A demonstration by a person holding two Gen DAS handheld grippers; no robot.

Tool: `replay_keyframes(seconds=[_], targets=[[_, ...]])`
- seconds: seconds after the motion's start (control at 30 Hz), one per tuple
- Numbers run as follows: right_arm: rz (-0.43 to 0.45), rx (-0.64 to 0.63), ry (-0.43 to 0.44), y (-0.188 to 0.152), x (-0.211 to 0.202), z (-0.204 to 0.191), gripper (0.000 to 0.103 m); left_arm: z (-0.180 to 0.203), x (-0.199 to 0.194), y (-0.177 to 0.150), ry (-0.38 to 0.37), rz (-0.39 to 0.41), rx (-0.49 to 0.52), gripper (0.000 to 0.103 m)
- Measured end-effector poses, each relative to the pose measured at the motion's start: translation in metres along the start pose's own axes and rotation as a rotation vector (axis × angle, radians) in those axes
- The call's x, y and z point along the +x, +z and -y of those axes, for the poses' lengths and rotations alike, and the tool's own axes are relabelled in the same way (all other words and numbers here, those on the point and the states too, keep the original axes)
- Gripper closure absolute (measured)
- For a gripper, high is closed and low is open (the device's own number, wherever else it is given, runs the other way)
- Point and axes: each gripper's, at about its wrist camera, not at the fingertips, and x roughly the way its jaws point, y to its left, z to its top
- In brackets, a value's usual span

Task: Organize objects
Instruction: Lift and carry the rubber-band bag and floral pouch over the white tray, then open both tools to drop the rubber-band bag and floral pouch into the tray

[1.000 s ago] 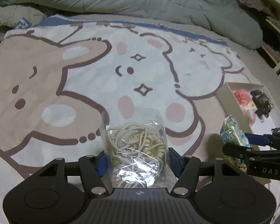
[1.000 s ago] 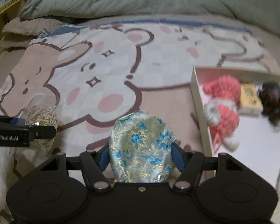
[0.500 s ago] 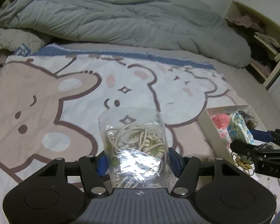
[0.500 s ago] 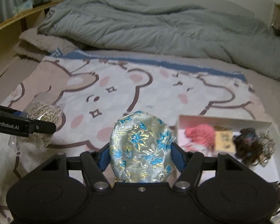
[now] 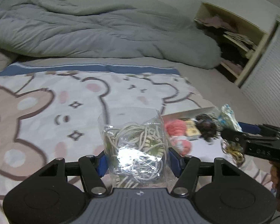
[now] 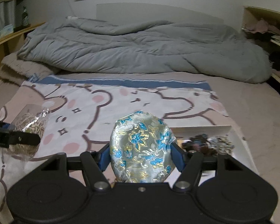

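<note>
My left gripper (image 5: 138,158) is shut on a clear plastic bag of beige cords (image 5: 134,145) and holds it above the bear-print blanket (image 5: 65,100). My right gripper (image 6: 141,156) is shut on a silver pouch with blue and gold flowers (image 6: 141,145). A white box (image 6: 239,141) lies to the right on the bed; it holds a pink knitted toy (image 5: 177,130), a small yellow box (image 5: 193,130) and a dark fuzzy thing (image 6: 199,143). The right gripper with its pouch (image 5: 227,117) shows over the box in the left wrist view. The left gripper's bag (image 6: 31,125) shows at the left of the right wrist view.
A rumpled grey duvet (image 6: 140,46) lies across the back of the bed. A shelf unit with clothes (image 5: 231,43) stands at the back right, and a wooden shelf (image 6: 7,35) runs along the left wall.
Both grippers have risen and tilted up with their loads, so the duvet and walls have come into view. The right gripper with the pouch has moved over the white box.
</note>
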Motion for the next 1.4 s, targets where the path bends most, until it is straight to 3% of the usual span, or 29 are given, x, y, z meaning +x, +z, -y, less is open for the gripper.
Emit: replay_keyframes(seconds=[0.2,0.5,0.77,0.9,1.17,1.3,1.4], targets=[[0.006,0.015,-0.054,-0.006,0.000,0.028,0.037,0.043,0.025,-0.007,-0.083,-0.037,0.075,0.039],[-0.018,0.042,-0.105,-0.018,0.006,0.067,0.037,0.106,0.062,-0.022,-0.227,-0.098,0.335,0.039],[-0.039,0.067,-0.101,-0.027,0.012,0.089,0.037,0.143,0.098,-0.038,-0.381,-0.197,0.550,0.039],[-0.048,0.064,-0.079,-0.028,0.016,0.092,0.037,0.152,0.112,-0.046,-0.444,-0.234,0.604,0.039],[-0.082,0.044,-0.049,-0.029,0.031,0.083,0.037,0.161,0.136,-0.052,-0.488,-0.248,0.640,0.038],[-0.101,0.055,-0.052,-0.030,0.041,0.081,0.037,0.161,0.144,-0.054,-0.445,-0.248,0.645,0.017],[-0.113,0.095,-0.098,-0.031,0.048,0.083,0.028,0.154,0.145,-0.050,-0.426,-0.258,0.634,0.016]])
